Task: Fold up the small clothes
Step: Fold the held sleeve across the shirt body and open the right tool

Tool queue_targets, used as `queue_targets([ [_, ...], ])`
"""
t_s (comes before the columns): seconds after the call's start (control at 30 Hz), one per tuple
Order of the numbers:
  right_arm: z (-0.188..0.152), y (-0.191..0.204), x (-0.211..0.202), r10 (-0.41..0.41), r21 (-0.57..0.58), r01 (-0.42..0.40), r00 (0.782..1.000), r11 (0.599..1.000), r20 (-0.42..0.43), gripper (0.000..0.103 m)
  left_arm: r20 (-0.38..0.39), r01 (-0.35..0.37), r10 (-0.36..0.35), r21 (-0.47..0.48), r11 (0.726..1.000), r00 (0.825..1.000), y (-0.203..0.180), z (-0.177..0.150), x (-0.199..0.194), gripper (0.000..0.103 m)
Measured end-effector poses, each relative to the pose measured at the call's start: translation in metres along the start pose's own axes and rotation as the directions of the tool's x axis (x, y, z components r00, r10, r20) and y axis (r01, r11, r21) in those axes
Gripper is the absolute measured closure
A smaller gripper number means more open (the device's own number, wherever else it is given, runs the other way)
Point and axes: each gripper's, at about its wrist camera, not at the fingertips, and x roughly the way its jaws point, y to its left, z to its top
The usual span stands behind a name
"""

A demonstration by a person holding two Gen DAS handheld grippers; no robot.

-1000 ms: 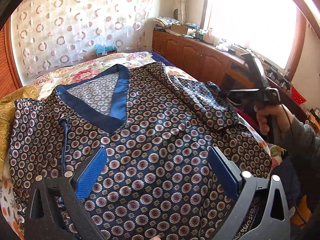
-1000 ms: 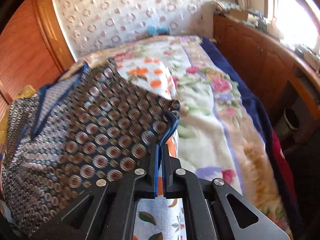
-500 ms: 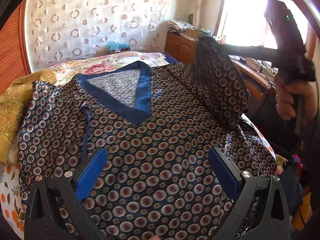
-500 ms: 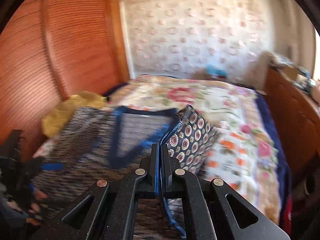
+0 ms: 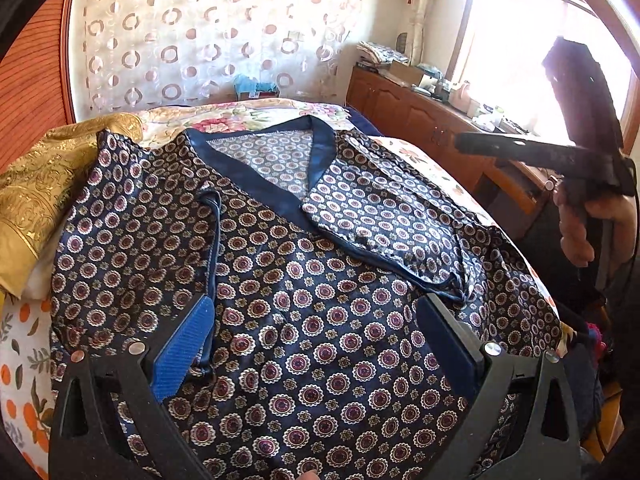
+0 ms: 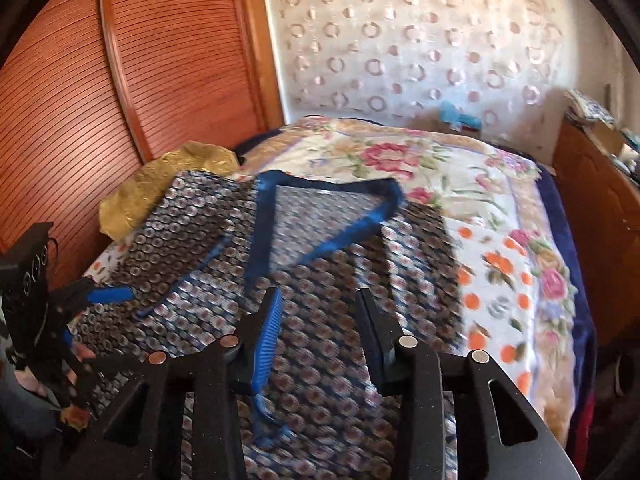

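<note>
A navy patterned top (image 5: 312, 300) with a blue V-neck collar (image 5: 256, 176) lies flat on the bed. Its right sleeve (image 5: 384, 220) is folded inward across the chest. My left gripper (image 5: 316, 320) is open and empty, low over the front of the top. My right gripper (image 6: 318, 300) is open and empty above the top (image 6: 328, 360). It also shows in the left wrist view (image 5: 464, 142), raised at the right above the folded sleeve. The left gripper shows at the left edge of the right wrist view (image 6: 100, 300).
The bed has a floral blanket (image 6: 500, 240). A gold cloth (image 5: 44, 184) lies at the top's left shoulder. A wooden cabinet (image 5: 420, 120) with clutter runs along the right under the window. A slatted wooden door (image 6: 80, 100) stands at the left.
My right gripper carried the sleeve up and over onto the chest, then opened and let it go. The sleeve now lies flat. My left gripper stayed open and in place.
</note>
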Motion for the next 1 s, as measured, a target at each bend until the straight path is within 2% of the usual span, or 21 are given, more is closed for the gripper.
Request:
queue_targets([
  [0.17, -0.038, -0.018, -0.028, -0.092, 0.039, 0.093, 0.995, 0.995, -0.022, 0.064, -0.015, 0.007, -0.006, 0.022, 1.0, 1.0, -0.008, -0.004, 0.008, 0.001],
  [0.3, -0.082, -0.035, -0.04, -0.174, 0.055, 0.18, 0.98, 0.982, -0.098, 0.064, -0.04, -0.004, 0.005, 0.029, 1.0, 0.999, -0.008, -0.007, 0.018, 0.001],
  [0.47, -0.12, -0.045, -0.039, -0.175, 0.099, 0.194, 0.969, 0.976, -0.175, 0.064, -0.063, -0.01, 0.011, 0.019, 1.0, 0.998, -0.005, -0.012, 0.03, 0.001],
  [0.57, -0.131, -0.05, -0.037, -0.18, 0.106, 0.201, 0.967, 0.974, -0.183, 0.064, -0.079, -0.028, 0.03, 0.026, 0.999, 0.996, -0.005, -0.015, 0.036, 0.001],
  [0.63, -0.133, -0.05, -0.037, -0.174, 0.123, 0.196, 0.97, 0.973, -0.168, 0.085, -0.088, -0.036, 0.039, 0.03, 0.999, 0.995, -0.005, -0.017, 0.04, 0.001],
  [0.73, -0.143, -0.06, -0.052, -0.202, 0.145, 0.221, 0.971, 0.964, -0.131, 0.1, -0.099, -0.043, 0.046, 0.029, 0.999, 0.994, -0.003, -0.019, 0.044, 0.001],
  [1.0, -0.174, -0.063, -0.084, -0.23, 0.164, 0.247, 0.966, 0.955, -0.12, 0.102, -0.107, -0.049, 0.052, 0.026, 0.998, 0.993, -0.001, -0.021, 0.049, 0.001],
])
